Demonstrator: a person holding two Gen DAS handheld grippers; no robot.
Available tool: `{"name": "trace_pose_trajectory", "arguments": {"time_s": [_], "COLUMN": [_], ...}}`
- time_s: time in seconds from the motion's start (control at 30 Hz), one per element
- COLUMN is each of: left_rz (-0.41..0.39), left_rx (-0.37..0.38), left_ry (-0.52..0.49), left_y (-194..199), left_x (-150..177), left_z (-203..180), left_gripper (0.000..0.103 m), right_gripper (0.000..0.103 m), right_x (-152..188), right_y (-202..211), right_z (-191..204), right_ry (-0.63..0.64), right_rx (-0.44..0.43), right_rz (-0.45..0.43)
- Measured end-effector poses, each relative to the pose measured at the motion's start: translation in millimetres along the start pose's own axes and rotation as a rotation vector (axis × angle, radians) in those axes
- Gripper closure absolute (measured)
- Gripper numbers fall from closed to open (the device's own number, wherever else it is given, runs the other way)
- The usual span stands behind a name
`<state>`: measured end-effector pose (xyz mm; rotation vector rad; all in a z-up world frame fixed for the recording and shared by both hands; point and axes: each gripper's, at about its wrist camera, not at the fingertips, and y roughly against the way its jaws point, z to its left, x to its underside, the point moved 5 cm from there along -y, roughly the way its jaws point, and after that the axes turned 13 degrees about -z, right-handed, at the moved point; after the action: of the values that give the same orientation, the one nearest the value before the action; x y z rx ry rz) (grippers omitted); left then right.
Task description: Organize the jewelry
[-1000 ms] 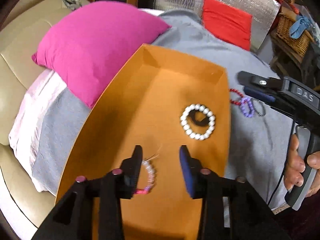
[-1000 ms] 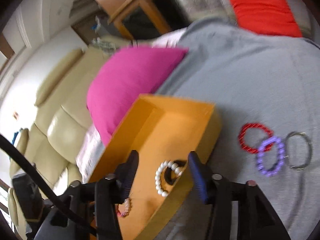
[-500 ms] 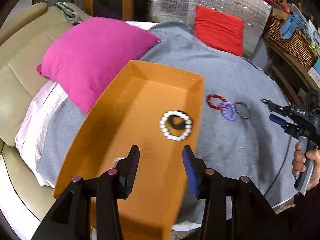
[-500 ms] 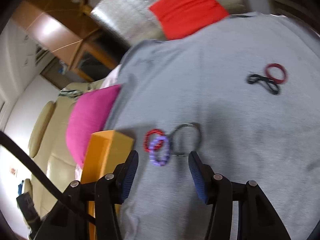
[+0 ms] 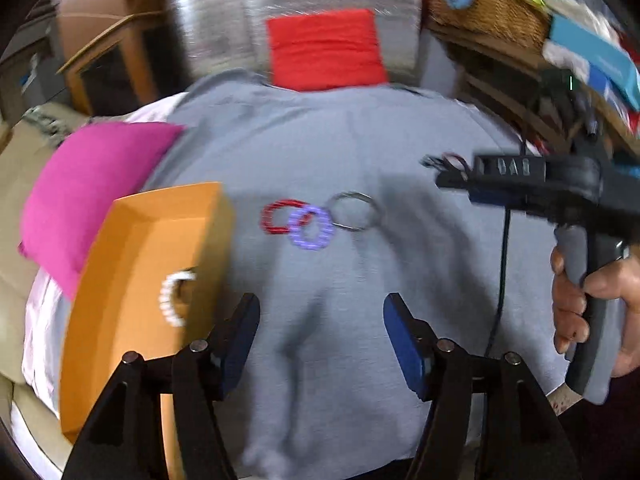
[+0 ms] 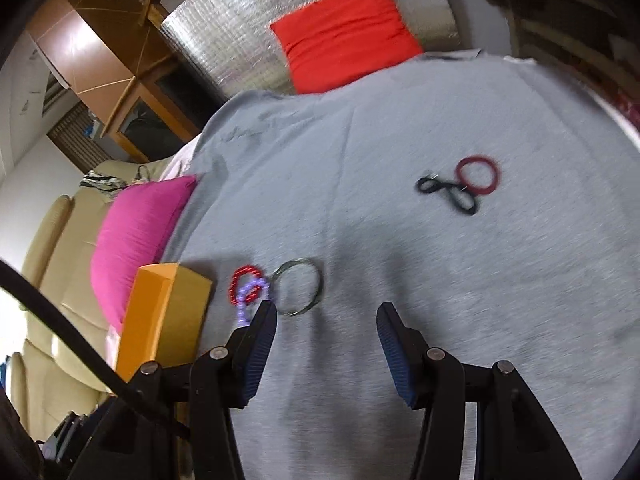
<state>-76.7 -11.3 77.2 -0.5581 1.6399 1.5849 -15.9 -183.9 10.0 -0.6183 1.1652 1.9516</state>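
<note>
Living room, sofa and pink cushion (image 5: 92,184) on the left, red cushion (image 5: 324,48) at the far end, grey blanket (image 5: 360,152) spread over the surface. Orange tray (image 5: 132,280) on the blanket at the left, white bead bracelet (image 5: 172,300) already inside. Just right of the tray: red bracelet (image 5: 276,216), purple bracelet (image 5: 310,228) overlapping it, thin metal bangle (image 5: 354,211) beside those. Further right and far: dark red ring (image 6: 478,174) touching a black bracelet (image 6: 448,192).

Left claw (image 5: 320,336) empty, jaws just been widening, nothing between them, now over bare blanket near the red-purple-metal group. Right claw (image 6: 326,344) half open and empty too, hovering just near of the metal bangle, its left finger partly covering the purple bracelet.

Probably the reach for the next piece. Best done by taking one item only: line one finger inside the loop and one outside, settle low onto the blanket, close on the band itself, not the fabric. Overlap of red and purple a risk of dragging both; metal bangle the cleaner first pick. Lift straight, then carry over the tray wall before letting go.
</note>
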Motion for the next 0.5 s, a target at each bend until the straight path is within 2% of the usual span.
{"name": "trace_pose_trajectory", "arguments": {"time_s": [0.1,0.23,0.5], "left_rz": [0.010,-0.010,-0.019], "left_rx": [0.020,0.055,0.062], "left_ry": [-0.050,-0.062,-0.075], "left_y": [-10.8,-13.4,-10.2], "left_x": [-1.7,-10.2,-17.8], "left_z": [-30.1,-64.6,-91.6], "left_gripper": [0.038,0.038,0.038], "right_gripper": [0.048,0.048,0.047], "right_x": [-6.7,-15.6,-26.8], "right_y": [12.2,30.5,60.2], "right_z": [-9.1,-32.1,-94.3], "right_ry": [0.020,0.025,-0.041], "right_rx": [0.000,0.013,0.074], "right_rz": [-0.018,-0.050,-0.087]}}
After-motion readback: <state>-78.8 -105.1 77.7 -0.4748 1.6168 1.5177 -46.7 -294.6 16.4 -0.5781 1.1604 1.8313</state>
